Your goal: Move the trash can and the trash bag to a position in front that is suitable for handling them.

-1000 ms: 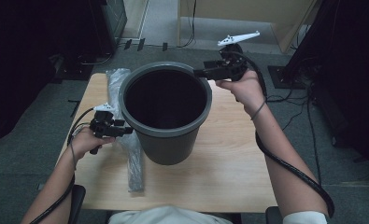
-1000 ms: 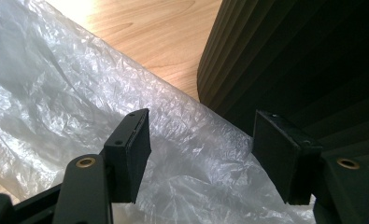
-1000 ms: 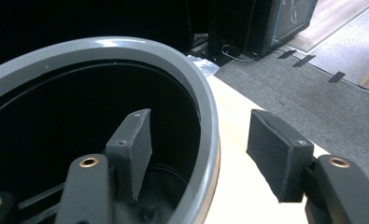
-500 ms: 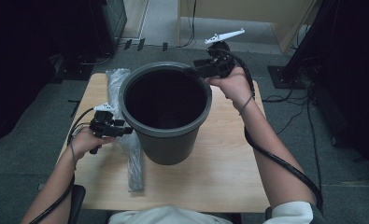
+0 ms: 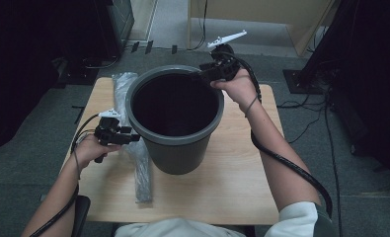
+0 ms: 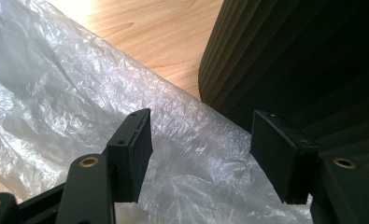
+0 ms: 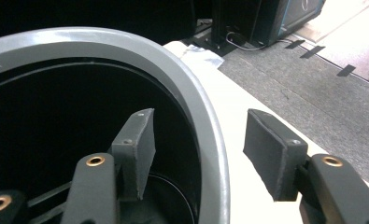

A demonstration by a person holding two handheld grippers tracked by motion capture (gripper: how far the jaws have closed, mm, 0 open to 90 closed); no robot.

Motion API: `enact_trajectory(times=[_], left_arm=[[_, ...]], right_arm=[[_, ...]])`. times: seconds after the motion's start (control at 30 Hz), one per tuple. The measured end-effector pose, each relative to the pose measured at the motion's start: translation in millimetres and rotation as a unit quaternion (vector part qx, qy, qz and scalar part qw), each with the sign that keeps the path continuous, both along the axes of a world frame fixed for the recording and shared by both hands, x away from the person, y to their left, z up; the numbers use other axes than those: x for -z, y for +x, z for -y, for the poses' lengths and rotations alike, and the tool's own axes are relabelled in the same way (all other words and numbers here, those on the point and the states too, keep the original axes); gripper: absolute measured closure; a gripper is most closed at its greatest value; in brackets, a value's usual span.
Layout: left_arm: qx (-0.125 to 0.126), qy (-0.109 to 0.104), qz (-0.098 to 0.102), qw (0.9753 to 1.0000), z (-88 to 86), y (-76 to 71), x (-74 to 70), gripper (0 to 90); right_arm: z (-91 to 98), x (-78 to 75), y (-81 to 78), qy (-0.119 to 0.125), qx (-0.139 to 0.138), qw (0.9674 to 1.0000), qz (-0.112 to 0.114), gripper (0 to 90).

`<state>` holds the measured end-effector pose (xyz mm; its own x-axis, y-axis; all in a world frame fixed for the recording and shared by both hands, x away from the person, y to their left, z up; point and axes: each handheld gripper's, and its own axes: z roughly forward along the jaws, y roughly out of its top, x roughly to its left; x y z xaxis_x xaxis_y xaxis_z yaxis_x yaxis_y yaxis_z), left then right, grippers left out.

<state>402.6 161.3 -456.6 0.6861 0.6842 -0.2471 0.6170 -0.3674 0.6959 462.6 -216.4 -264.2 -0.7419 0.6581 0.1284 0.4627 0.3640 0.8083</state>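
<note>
The grey bin [image 5: 175, 118] stands mid-bench, and the right tool [image 7: 198, 149] straddles its far rim, one jaw inside and one outside, closing in but not yet pinching. If it clamps off-centre, the bin could tip. The left tool [image 6: 201, 154], unclenched above the plastic bag [image 6: 56, 116] along the bench's left edge, might snag it.

Grey ribbed bin [image 5: 175, 118] — upright, empty, mid-table — beside crinkled clear bag [image 5: 138, 158]

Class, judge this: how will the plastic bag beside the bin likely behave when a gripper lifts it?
The bag is thin and crinkled, so probably floppy and very light. Its glossy film may slip between pads. It lies bunched along the bin, so it would likely unfurl and drape.
</note>
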Motion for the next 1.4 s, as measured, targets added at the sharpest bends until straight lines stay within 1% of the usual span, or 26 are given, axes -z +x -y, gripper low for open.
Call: enact_trajectory(times=[0.07, 0.23, 0.3, 0.33, 0.37, 0.4, 0.43, 0.47, 0.5, 0.57, 0.6, 0.63, 0.7, 0.8, 0.83, 0.87, 0.9, 0.97, 1.03, 1.07, 1.1, 1.17, 1.23, 1.27, 1.4], left_arm=[[-0.001, 0.0, -0.001, 1.0, 0.0, 0.4, 0.2, 38.4], [-0.001, -0.001, 0.002, 1.0, 0.0, 0.1, 0.4, 38.3], [-0.002, -0.001, 0.002, 1.0, 0.4, 0.1, 0.4, 38.3], [-0.001, -0.002, 0.003, 1.0, 0.8, 0.1, 0.5, 38.3], [-0.001, -0.002, 0.003, 1.0, 0.8, 0.1, 0.5, 38.3], [0.0, -0.001, 0.003, 1.0, 0.9, 0.1, 0.6, 38.3], [0.0, -0.001, 0.003, 1.0, 0.9, 0.1, 0.6, 38.4], [0.0, -0.001, 0.004, 1.0, 1.0, 0.0, 0.6, 38.3], [0.0, -0.002, 0.004, 1.0, 1.0, 0.0, 0.6, 38.3], [-0.001, -0.002, 0.004, 1.0, 0.8, 0.0, 0.7, 38.4], [-0.001, -0.001, 0.004, 1.0, 0.6, 0.0, 0.5, 38.4], [-0.002, -0.003, 0.005, 1.0, 0.3, 0.1, 0.4, 38.4], [-0.003, -0.003, 0.004, 1.0, 0.0, 0.1, 0.2, 38.5], [-0.003, -0.004, 0.004, 1.0, -0.2, 0.1, 0.2, 38.5], [-0.004, -0.004, 0.003, 1.0, 0.0, 0.2, 0.3, 38.5], [-0.004, -0.004, 0.003, 1.0, 0.0, 0.2, 0.3, 38.6], [-0.004, -0.004, 0.003, 1.0, 0.1, 0.2, 0.3, 38.6], [-0.003, -0.004, 0.004, 1.0, 0.5, 0.2, 0.3, 38.6], [-0.003, -0.004, 0.005, 1.0, 0.7, 0.1, 0.2, 38.7], [-0.003, -0.004, 0.005, 1.0, 0.7, 0.1, 0.2, 38.7], [-0.003, -0.004, 0.004, 1.0, 0.5, 0.1, 0.0, 38.7], [-0.004, -0.005, 0.004, 1.0, -0.1, 0.2, -0.1, 38.8], [-0.006, -0.005, 0.004, 1.0, -0.7, 0.3, -0.2, 38.8], [-0.007, -0.006, 0.004, 1.0, -1.0, 0.4, -0.2, 38.9], [-0.007, -0.006, 0.003, 1.0, -1.0, 0.4, -0.2, 39.0]], right_arm=[[-0.4, 2.6, 2.3, 0.002, 0.001, 1.0, -0.008, 46.9], [-2.2, 9.3, 6.3, 0.001, 0.003, 0.9999, -0.016, 52.9], [-2.7, 10.4, 6.6, -0.002, 0.002, 0.9999, -0.015, 53.8], [-4.2, 12.7, 7.0, -0.004, 0.002, 0.9998, -0.02, 57.7], [-5.1, 13.5, 7.0, -0.005, 0.001, 0.9998, -0.021, 59.4], [-6.4, 13.8, 6.6, -0.008, 0.002, 0.9997, -0.021, 62.9], [-6.4, 13.8, 6.6, -0.008, 0.002, 0.9997, -0.021, 62.9], [-9.1, 13.2, 4.5, -0.02, 0.005, 0.9997, -0.011, 67.1], [-9.1, 13.2, 4.5, -0.02, 0.005, 0.9997, -0.011, 67.1], [-11.1, 12.2, 3.0, -0.035, 0.009, 0.9994, -0.002, 69.9], [-11.7, 11.5, 2.7, -0.039, 0.014, 0.9991, -0.001, 71.1], [-11.7, 10.7, 3.0, -0.042, 0.016, 0.999, -0.004, 71.7], [-11.8, 10.2, 2.9, -0.044, 0.016, 0.9989, -0.006, 71.8], [-11.7, 8.4, 2.6, -0.054, 0.015, 0.9984, -0.001, 72.0], [-10.8, 6.1, 1.7, -0.048, 0.017, 0.9987, -0.001, 71.9], [-9.8, 4.1, 1.4, -0.045, 0.016, 0.9988, 0.004, 72.2], [-9.8, 4.1, 1.4, -0.045, 0.016, 0.9988, 0.004, 72.2], [-8.6, -0.5, 0.5, -0.038, 0.017, 0.9991, 0.006, 72.5], [-8.9, -4.1, 0.0, -0.048, 0.017, 0.9987, 0.0, 74.4], [-8.9, -4.1, 0.0, -0.048, 0.017, 0.9987, 0.0, 74.4], [-8.7, -4.6, 0.3, -0.048, 0.017, 0.9987, -0.005, 74.8], [-6.3, -6.1, 1.8, -0.037, 0.017, 0.9989, -0.022, 75.4], [-4.0, -6.8, 3.0, -0.033, 0.017, 0.9987, -0.034, 76.1], [-2.0, -7.8, 3.7, -0.031, 0.015, 0.9984, -0.045, 76.4], [-0.9, -9.4, 3.3, -0.033, 0.015, 0.9981, -0.051, 76.6]])
